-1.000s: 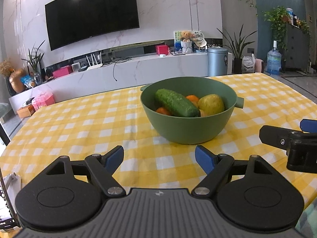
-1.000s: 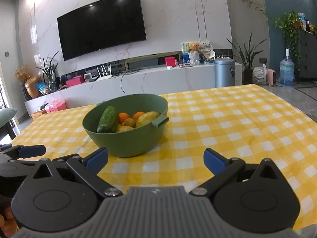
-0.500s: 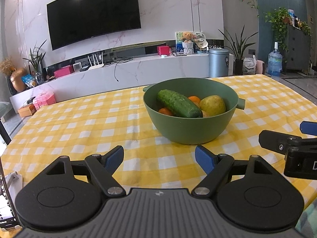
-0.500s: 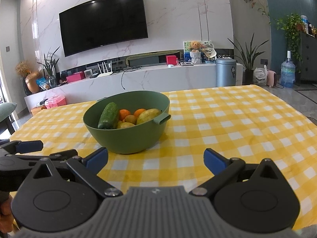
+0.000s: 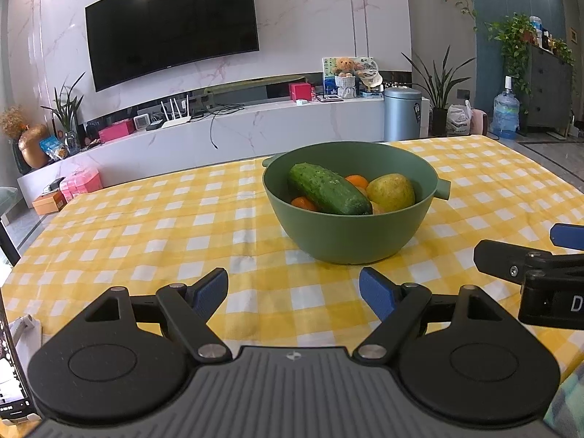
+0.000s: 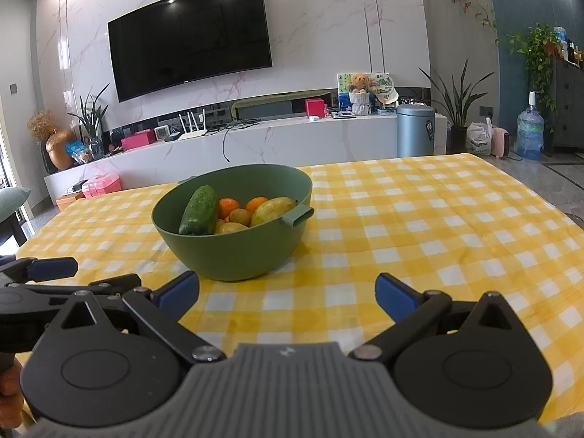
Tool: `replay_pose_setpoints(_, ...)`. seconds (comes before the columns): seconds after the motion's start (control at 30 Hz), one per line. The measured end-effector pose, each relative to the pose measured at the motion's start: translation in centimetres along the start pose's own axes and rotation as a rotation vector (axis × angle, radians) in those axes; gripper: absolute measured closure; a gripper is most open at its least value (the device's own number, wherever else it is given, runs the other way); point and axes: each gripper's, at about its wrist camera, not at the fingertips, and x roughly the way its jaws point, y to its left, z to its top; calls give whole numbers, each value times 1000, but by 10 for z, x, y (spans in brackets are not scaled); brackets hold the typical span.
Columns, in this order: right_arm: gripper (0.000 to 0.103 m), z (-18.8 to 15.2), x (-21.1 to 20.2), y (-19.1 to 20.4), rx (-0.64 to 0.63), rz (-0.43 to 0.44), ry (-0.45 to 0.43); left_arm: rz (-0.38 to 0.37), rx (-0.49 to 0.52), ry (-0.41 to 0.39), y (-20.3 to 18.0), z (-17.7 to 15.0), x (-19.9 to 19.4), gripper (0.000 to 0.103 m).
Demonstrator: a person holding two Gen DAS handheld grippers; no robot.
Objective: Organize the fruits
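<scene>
on the yellow-checked table [image 5: 146, 219], left tongs [image 5: 294, 292] spread and empty; the green bowl [image 5: 350, 233] of cucumber [image 5: 328, 194], oranges and pears has drawn slightly nearer; right tongs [image 6: 286, 292] likewise released, both still hovering short.

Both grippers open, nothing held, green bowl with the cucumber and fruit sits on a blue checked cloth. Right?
One slip: the cloth is yellow and white checked, not blue, as the right wrist view shows. The rest holds: left gripper and right gripper open and empty, cucumber in the green bowl.
</scene>
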Motion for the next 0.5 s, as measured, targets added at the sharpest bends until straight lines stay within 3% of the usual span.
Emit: replay_pose_setpoints(0.5,4,0,1,1,-2,-3,4,0,-1,0,0,0,0,7)
